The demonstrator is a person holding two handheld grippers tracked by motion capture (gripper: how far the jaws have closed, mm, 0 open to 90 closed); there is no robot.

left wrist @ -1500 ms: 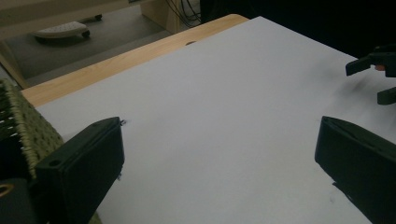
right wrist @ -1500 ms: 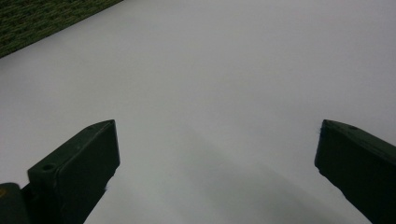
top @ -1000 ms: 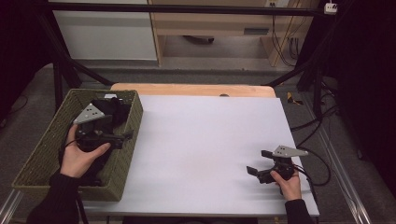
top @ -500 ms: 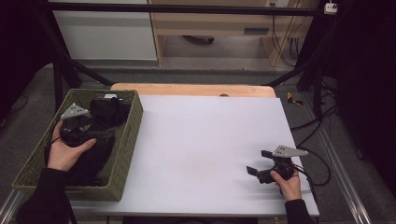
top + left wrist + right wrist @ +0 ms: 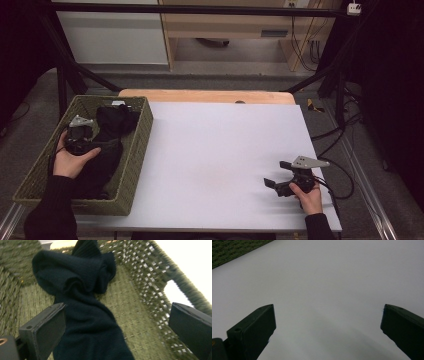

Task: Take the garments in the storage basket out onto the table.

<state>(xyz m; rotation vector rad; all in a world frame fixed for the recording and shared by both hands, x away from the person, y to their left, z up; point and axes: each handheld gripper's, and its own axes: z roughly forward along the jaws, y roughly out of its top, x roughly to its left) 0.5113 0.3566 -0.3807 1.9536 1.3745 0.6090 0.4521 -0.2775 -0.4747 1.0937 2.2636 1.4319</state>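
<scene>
A black knitted cloth [image 5: 112, 131] lies crumpled in a green woven basket [image 5: 145, 135] at the table's left. A hand holds my left gripper [image 5: 92, 136] inside the basket, just left of the cloth. In the left gripper view the jaws of my left gripper [image 5: 117, 322] stand wide open; the cloth [image 5: 82, 290] lies between and ahead of them on the basket floor [image 5: 140, 302], with nothing gripped. My right gripper [image 5: 276, 174] rests low over the white table top near its front right, held by the other hand. Its jaws are open and empty, with the right gripper [image 5: 328, 322] above bare white surface.
The white table top [image 5: 220, 145] spreads between basket and right gripper. A wooden strip [image 5: 205, 96] runs along its far edge. Cables [image 5: 345, 175] trail off the right side. A corner of the basket [image 5: 234, 250] appears at the upper left of the right gripper view.
My left gripper has shifted leftward inside the basket, from over the cloth to beside it. The right gripper has stayed still.
</scene>
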